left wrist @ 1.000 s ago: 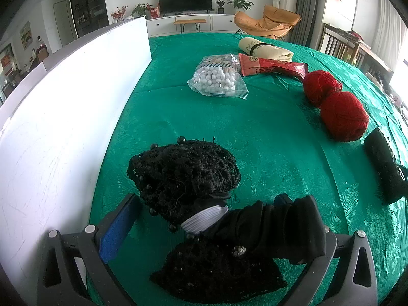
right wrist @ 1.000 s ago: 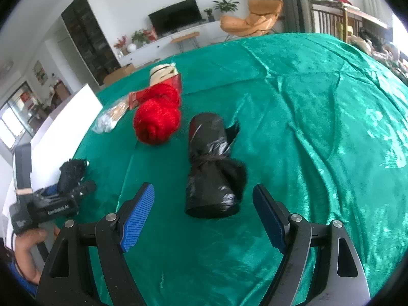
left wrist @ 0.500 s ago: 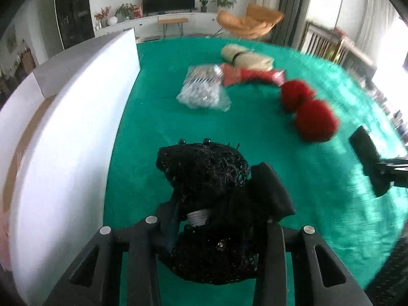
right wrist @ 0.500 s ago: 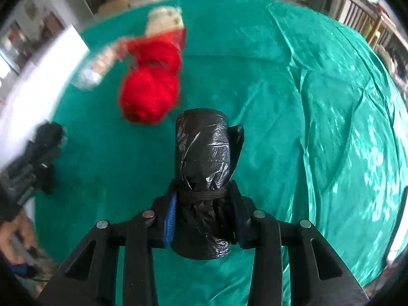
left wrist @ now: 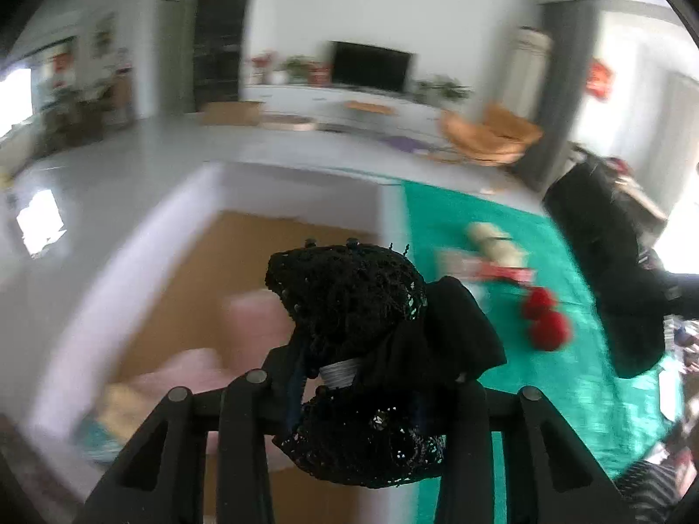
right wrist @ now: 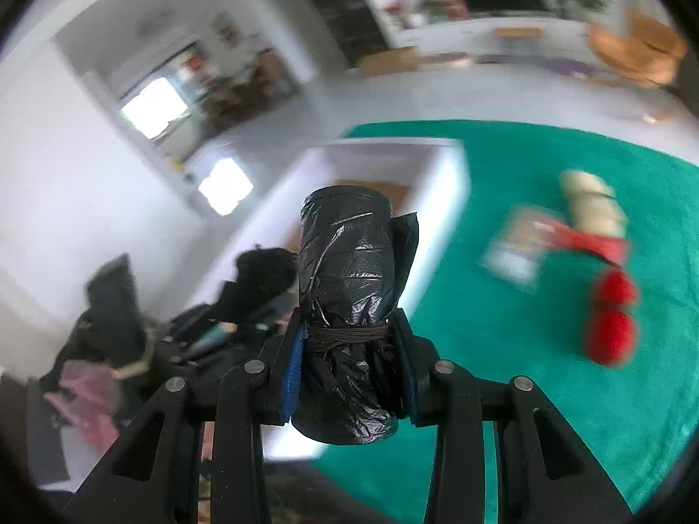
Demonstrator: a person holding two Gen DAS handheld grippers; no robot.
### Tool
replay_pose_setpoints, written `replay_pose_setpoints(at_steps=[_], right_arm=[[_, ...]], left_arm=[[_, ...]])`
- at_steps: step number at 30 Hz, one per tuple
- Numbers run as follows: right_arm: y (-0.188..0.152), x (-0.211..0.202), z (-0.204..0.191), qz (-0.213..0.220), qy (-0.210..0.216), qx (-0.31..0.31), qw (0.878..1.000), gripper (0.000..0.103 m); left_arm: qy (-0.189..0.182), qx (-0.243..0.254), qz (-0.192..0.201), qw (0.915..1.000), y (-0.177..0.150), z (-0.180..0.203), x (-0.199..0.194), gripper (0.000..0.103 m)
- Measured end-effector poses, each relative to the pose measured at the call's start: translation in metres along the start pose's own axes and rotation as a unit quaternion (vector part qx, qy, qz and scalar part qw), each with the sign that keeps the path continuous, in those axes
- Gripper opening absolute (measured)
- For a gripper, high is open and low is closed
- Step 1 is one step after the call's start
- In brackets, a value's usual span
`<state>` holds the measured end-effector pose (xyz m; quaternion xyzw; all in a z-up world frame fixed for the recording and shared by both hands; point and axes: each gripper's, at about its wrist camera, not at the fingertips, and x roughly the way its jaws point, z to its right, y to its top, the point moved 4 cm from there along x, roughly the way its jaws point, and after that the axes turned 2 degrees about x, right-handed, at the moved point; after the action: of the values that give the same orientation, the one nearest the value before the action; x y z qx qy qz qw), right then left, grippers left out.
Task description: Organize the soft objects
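A black lace bundle (left wrist: 349, 297) with a white band hangs in the air between the fingers of my left gripper (left wrist: 358, 375), above the white box (left wrist: 279, 183). Its jaws are opening slightly, but the pads still press on the bundle. My right gripper (right wrist: 349, 362) is shut on a tied roll of black plastic bags (right wrist: 349, 262), lifted off the green tablecloth (right wrist: 524, 393) beside the box. In the right wrist view the lace bundle (right wrist: 262, 270) shows blurred at the left. The bag roll (left wrist: 611, 270) is a dark blur on the left wrist view's right side.
The white box (right wrist: 445, 183) has a brown floor with pink soft things (left wrist: 192, 367) inside. On the cloth lie two red yarn balls (right wrist: 611, 332), a red packet (right wrist: 585, 240), a beige roll (right wrist: 589, 205) and a clear bag of white balls (right wrist: 511, 257).
Both grippers shut on their things, the left on the lace bundle, the right on the bag roll. Both then rose off the cloth and swung left towards the white box.
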<state>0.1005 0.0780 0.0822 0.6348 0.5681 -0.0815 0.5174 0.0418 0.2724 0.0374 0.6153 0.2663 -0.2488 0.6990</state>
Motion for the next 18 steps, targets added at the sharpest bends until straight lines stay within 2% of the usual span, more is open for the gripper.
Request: replay_pose_setpoints(at_steps=[2, 3, 4, 5, 7, 9, 12, 15, 18], right_arm=[[0.002, 0.030, -0.028, -0.012, 0.030, -0.010, 0.999, 0.043], [0.002, 0.042, -0.034, -0.020, 0.040, -0.012, 0.999, 0.055], [-0.001, 0.061, -0.043, -0.040, 0.053, -0.015, 0.998, 0.072], [-0.005, 0.077, -0.046, -0.058, 0.059, -0.017, 0.996, 0.073], [-0.012, 0.093, -0.039, -0.082, 0.046, -0.011, 0.995, 0.071], [-0.018, 0.087, -0.025, -0.069, 0.035, -0.010, 0.997, 0.071], [-0.031, 0.061, 0.012, -0.014, -0.042, -0.041, 0.998, 0.072], [-0.057, 0.037, 0.083, 0.029, -0.166, -0.048, 0.985, 0.074], [-0.096, 0.016, 0.160, 0.031, -0.261, 0.014, 0.965, 0.074]], left_arm=[[0.059, -0.009, -0.024, 0.9979, -0.011, -0.031, 0.004, 0.069], [0.095, -0.015, -0.043, 0.9944, -0.020, -0.048, 0.011, 0.090], [0.117, -0.019, -0.050, 0.9917, -0.026, -0.058, 0.014, 0.095], [0.144, -0.026, -0.055, 0.9877, -0.034, -0.070, 0.017, 0.095], [0.171, -0.047, -0.060, 0.9823, -0.046, -0.085, 0.018, 0.095], [0.156, -0.068, -0.039, 0.9847, -0.048, -0.084, 0.011, 0.095], [0.119, -0.071, -0.007, 0.9903, -0.041, -0.066, 0.002, 0.095], [0.046, -0.051, 0.019, 0.9975, -0.033, -0.018, -0.005, 0.095], [-0.028, -0.013, 0.022, 0.9993, -0.030, 0.042, -0.003, 0.095]])
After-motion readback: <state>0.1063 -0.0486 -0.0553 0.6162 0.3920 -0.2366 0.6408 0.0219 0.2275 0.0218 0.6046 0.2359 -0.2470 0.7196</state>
